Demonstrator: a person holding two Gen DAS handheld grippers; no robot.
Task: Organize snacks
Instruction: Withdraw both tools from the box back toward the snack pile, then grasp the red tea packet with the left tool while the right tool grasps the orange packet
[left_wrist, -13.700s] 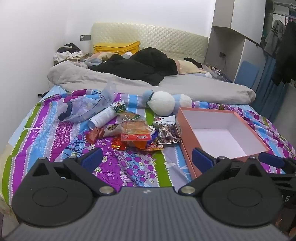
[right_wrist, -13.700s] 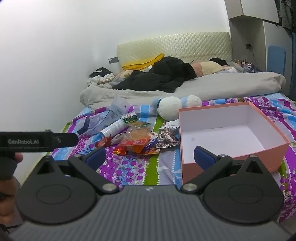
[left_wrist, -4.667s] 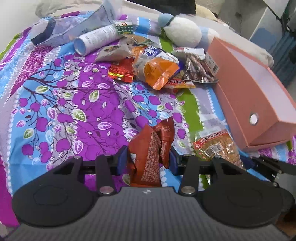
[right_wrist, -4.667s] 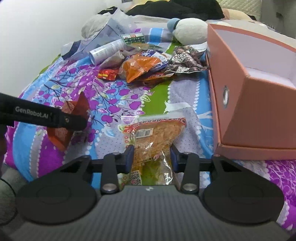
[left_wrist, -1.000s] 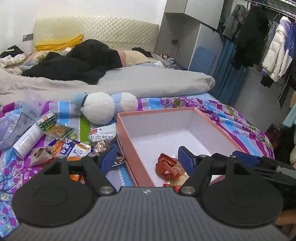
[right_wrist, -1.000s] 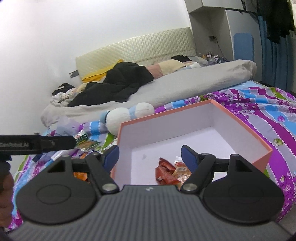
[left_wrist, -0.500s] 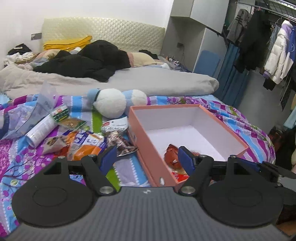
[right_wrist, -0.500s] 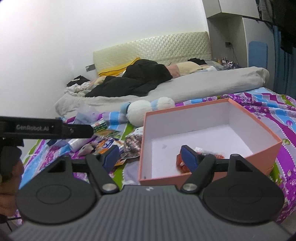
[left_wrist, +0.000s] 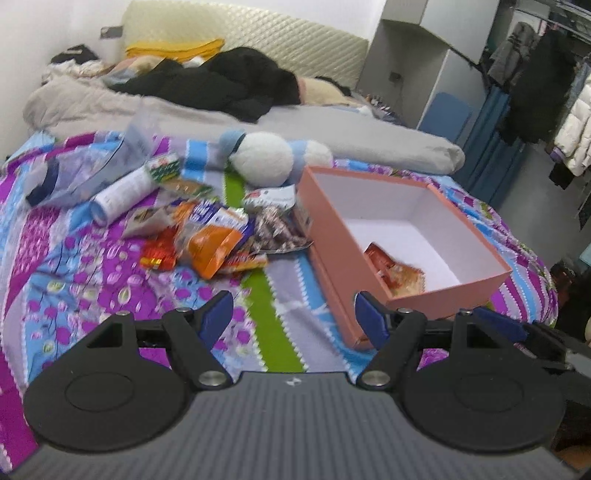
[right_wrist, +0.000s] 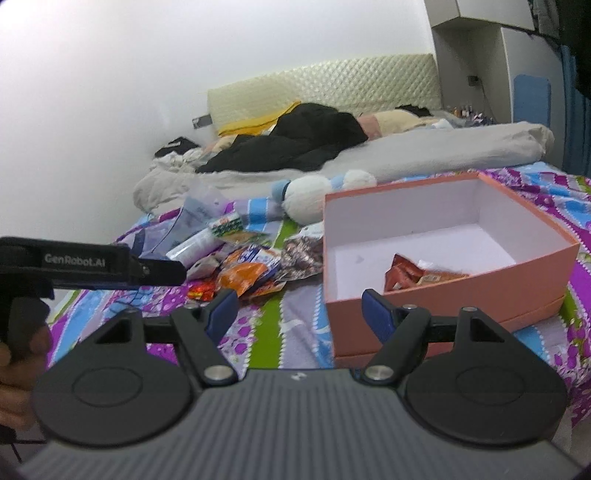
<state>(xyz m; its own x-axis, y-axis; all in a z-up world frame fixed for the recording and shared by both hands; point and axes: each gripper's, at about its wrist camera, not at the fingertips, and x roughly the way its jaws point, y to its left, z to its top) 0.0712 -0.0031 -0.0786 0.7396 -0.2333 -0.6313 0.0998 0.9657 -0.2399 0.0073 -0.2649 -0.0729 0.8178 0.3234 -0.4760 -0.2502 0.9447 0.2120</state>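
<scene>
Both my tongs are empty and spread wide: the left gripper (left_wrist: 291, 314) hangs over the bedspread (left_wrist: 74, 266) just short of the box's near corner, and the right gripper (right_wrist: 297, 310) hovers by the box's near wall, nothing between either pair of pads.

Nearest risk: the pink box (right_wrist: 454, 295) sits on soft bedding near the bed's near edge. If I swing toward the pile carelessly, a finger could catch that near corner and tip or shove it, spilling the two packets (right_wrist: 413, 275) lying inside against its near wall.

Further out, the snack pile (left_wrist: 218, 236) lies mid-bed, left of the box. The packets overlap, so I judge a wide grab could pinch two crinkly wrappers at once, or the cloth beneath.

Beyond the pile, the white tube (left_wrist: 122, 192) might roll, and the plush toy (left_wrist: 264, 157) isn't a snack.
</scene>
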